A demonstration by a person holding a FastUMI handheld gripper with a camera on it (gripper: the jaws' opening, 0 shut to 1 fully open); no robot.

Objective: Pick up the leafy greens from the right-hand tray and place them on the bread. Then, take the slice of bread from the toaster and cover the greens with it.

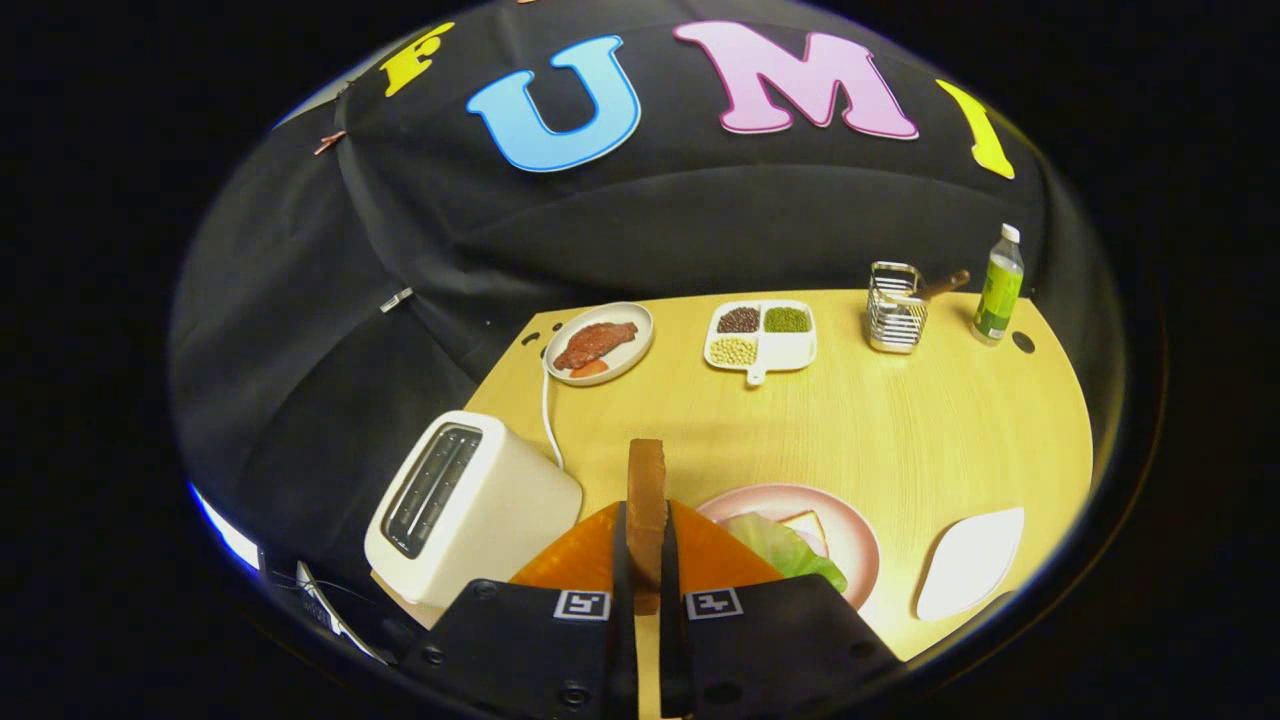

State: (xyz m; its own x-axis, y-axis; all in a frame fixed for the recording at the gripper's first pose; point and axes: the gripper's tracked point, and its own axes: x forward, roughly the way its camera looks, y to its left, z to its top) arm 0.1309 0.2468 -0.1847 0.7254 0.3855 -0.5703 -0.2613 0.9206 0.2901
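My gripper is shut on a slice of bread, which stands on edge between the fingers, above the table. The white toaster sits just left of the fingers, its slots showing dark. To the right of the fingers lies a pink plate with leafy greens on top of another bread slice, partly hidden by my right finger. A white leaf-shaped tray lies bare further right.
Beyond the fingers on the wooden table are a plate with meat, a divided white dish of beans, a wire holder with a utensil and a green bottle. The toaster's white cord runs back.
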